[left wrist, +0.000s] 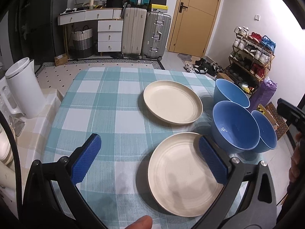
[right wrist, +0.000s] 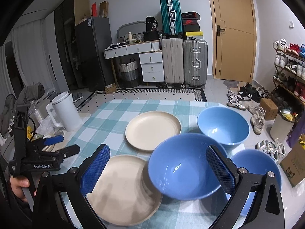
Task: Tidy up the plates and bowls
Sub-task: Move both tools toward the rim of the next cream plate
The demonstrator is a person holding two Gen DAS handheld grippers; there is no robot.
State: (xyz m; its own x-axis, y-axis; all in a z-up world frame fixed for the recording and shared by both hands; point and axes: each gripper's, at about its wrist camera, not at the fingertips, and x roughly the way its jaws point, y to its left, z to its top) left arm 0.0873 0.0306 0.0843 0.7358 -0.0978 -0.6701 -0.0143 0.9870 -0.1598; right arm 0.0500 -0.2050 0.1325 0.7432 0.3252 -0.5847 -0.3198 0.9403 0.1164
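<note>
- Resting upright, rims up, on the checked blue-and-white woven tablecloth (left wrist: 106,103) are two round cream plates and three blue bowls; being round, none shows a long axis.
- Near plate (left wrist: 183,173) and far plate (left wrist: 172,104) are shallow and matte, lying apart.
- Glossy deep middle bowl (right wrist: 183,168) sits between far bowl (right wrist: 223,126) and near bowl (right wrist: 257,168), clustered at the plates' right.
- Left gripper (left wrist: 150,152) is spread wide, holding nothing, above the near plate's left edge.
- Right gripper (right wrist: 158,164) is also wide, empty, textured blue pads (right wrist: 95,169) flanking the middle bowl.

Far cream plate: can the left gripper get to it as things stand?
Probably yes. The left gripper is open and holds nothing, and bare checked cloth lies between it and the far cream plate. The near plate sits to the right of that path.
</note>
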